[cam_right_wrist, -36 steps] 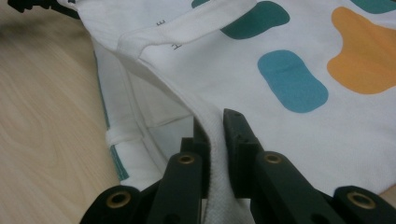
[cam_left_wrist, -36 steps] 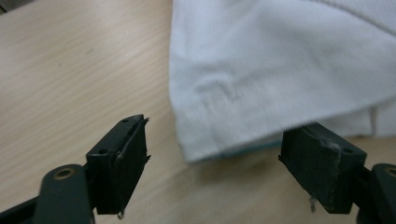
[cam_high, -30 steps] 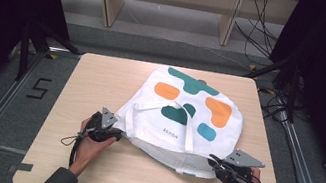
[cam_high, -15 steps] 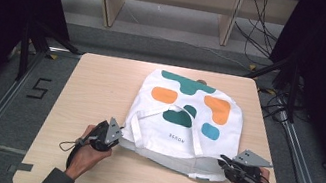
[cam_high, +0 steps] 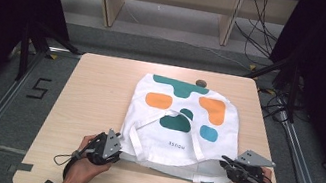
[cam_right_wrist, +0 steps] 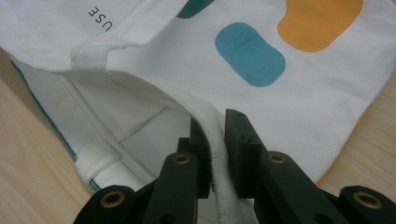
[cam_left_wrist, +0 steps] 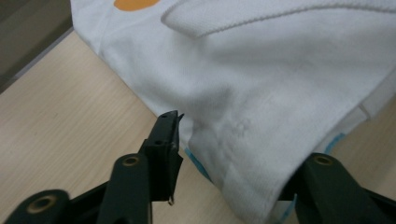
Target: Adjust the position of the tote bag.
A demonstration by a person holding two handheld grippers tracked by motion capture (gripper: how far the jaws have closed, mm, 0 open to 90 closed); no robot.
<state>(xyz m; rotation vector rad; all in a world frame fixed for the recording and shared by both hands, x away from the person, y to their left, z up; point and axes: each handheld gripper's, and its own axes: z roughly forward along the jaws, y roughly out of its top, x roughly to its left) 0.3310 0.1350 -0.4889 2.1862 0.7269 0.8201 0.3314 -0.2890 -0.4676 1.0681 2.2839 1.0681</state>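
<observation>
Right tongs [cam_right_wrist: 212,140] pinch white tote [cam_high: 180,125] (mirrored print "USE").

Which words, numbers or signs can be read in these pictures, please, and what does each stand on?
"5": black figure on the floor left of the table.
"USE": the readable end of a small dark print on the white bag, seen in the right gripper view.
In the high view that print appears mirrored and too small to read.

The left tongs [cam_high: 110,147] are black, topped by a grey three-cornered plate with small dark holes; a black cable loops off at eight o'clock. The right tongs [cam_high: 231,167] match, plate and all. Up close, each jaw is matt black, squared at the tip, with brass-ringed rivets (two to a side). The forearms are bare.
</observation>
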